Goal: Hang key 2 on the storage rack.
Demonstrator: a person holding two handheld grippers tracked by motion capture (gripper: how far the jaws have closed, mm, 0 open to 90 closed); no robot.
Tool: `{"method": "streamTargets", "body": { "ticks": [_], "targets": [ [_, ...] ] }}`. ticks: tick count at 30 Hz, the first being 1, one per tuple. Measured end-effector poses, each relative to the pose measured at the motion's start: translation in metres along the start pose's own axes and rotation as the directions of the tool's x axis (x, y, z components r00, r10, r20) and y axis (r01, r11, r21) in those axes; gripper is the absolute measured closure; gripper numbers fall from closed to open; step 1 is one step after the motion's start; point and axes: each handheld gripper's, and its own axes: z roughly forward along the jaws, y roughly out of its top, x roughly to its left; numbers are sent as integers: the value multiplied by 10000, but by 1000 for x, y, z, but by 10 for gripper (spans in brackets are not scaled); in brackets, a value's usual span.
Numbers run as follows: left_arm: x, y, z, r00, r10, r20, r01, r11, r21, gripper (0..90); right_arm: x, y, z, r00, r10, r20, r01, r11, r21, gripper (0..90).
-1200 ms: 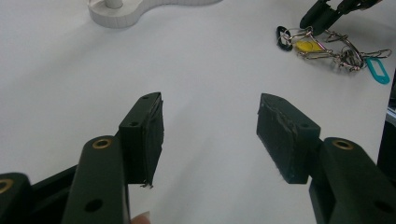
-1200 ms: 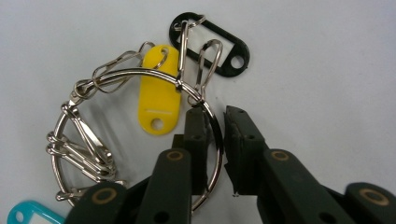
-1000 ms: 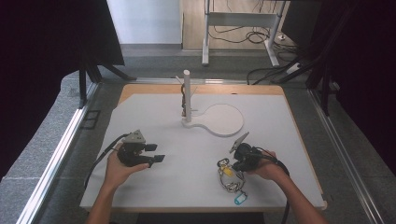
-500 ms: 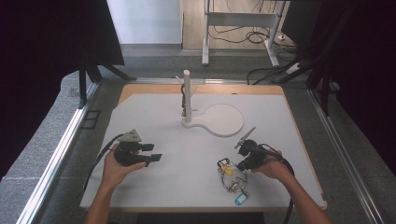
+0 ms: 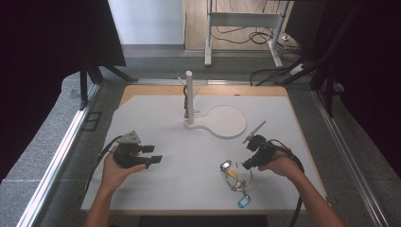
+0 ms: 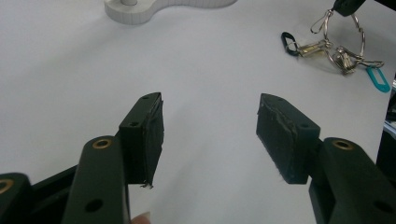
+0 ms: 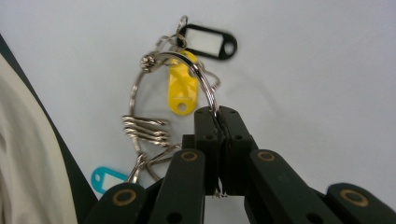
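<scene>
Since the key ring (image 7: 175,88) is already pinched at its edge by the shut right gripper (image 7: 217,114), with the tags left hanging toward the table's near edge, it's kept well right of the left gripper (image 6: 210,128), whose jaws are held wide open and empty

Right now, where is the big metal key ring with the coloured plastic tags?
In the high view the metal key ring is at the table's near right, pinched by the right gripper, well in front of the white stand.

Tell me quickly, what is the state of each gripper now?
Left gripper: open, nothing between its jaws.
Right gripper: closed on the large key ring, which carries the tags.
</scene>
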Motion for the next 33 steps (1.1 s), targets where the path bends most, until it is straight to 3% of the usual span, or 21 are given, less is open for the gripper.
{"method": "streamTargets", "body": {
  "ticks": [10, 17, 33],
  "targets": [
    [-1, 0, 0, 10000, -8, 31, 8, 10000, 29, 420, -1, 4, -35, 9993, 239, 275, -208, 9940, -1074, 874],
    [-1, 0, -2, 10000, -30, 26, 30, 10000, -28, 420, -3, 9, -51, 9991, 325, 288, -274, 9864, -1622, 874],
    [-1, 0, -1, 10000, -10, 31, 10, 10000, -50, 421, 1, 30, -55, 9995, 106, 292, -49, 9819, -1891, 875]
  ]
}}
